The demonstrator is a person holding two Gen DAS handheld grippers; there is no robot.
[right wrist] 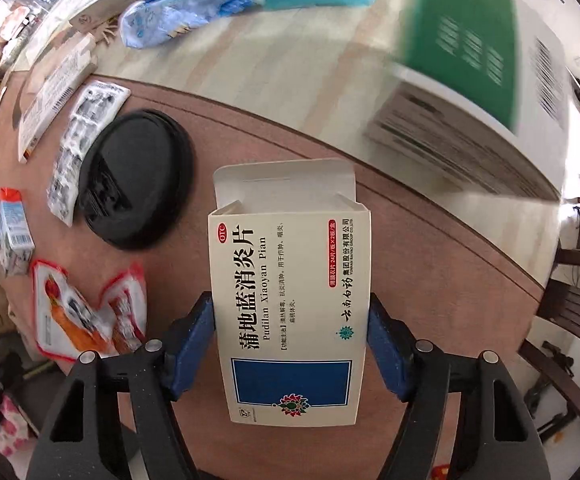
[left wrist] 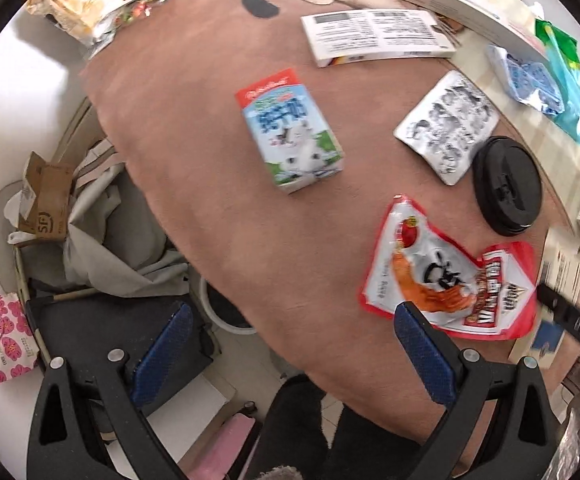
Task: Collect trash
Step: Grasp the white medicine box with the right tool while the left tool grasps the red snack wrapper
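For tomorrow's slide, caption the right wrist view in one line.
Right hand-held gripper straddles an open medicine box on the brown mat, beside a black lid.

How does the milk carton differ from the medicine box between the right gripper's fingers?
The milk carton is closed; the medicine box has its end flap open. The milk carton is printed blue and white with a red top; the medicine box is cream with a blue panel. The carton lies free; the box sits between the right gripper's pads. Both lie flat on the brown mat.
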